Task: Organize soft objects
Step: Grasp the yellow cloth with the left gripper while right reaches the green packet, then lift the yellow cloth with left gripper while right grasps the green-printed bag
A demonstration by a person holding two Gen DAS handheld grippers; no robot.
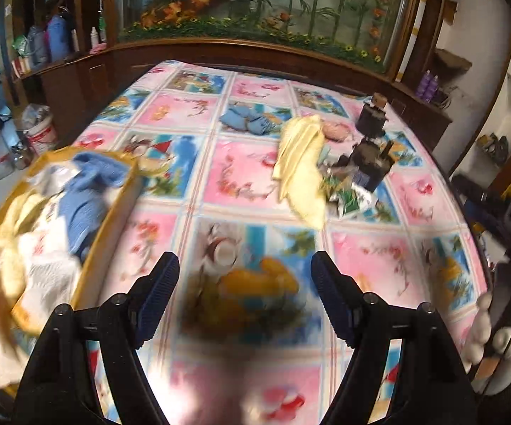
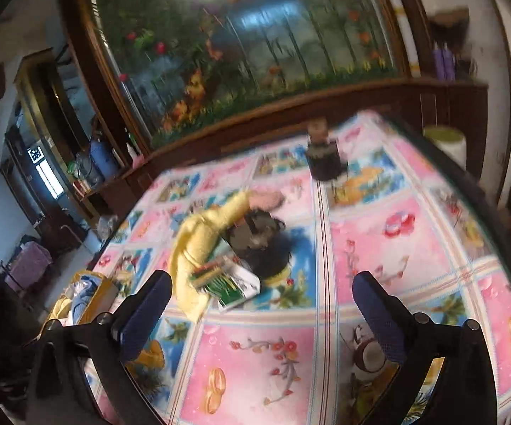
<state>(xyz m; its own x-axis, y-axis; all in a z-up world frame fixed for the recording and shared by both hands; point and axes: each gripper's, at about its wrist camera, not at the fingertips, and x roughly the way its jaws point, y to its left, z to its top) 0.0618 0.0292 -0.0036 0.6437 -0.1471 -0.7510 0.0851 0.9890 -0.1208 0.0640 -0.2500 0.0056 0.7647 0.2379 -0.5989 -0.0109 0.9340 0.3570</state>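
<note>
A yellow cloth [image 1: 299, 170] [image 2: 198, 244] lies crumpled mid-table on the patterned tablecloth. Behind it are a pale blue cloth [image 1: 246, 120] and a pink soft item [image 1: 336, 131] [image 2: 267, 198]. At the left edge a yellow basket [image 1: 113, 219] [image 2: 94, 297] holds blue, white and yellow fabrics. My left gripper [image 1: 244, 276] hovers open over the near table, right of the basket, nothing between its fingers. My right gripper [image 2: 262, 295] is open too, over the table just right of the yellow cloth. Both views are blurred.
A green-and-white packet [image 1: 349, 200] [image 2: 227, 281] and dark boxy objects [image 1: 368, 166] [image 2: 255, 237] lie beside the yellow cloth. A dark jar with a cork top [image 1: 372, 120] [image 2: 322, 159] stands behind. A wooden cabinet with a painted glass panel [image 1: 255, 7] backs the table.
</note>
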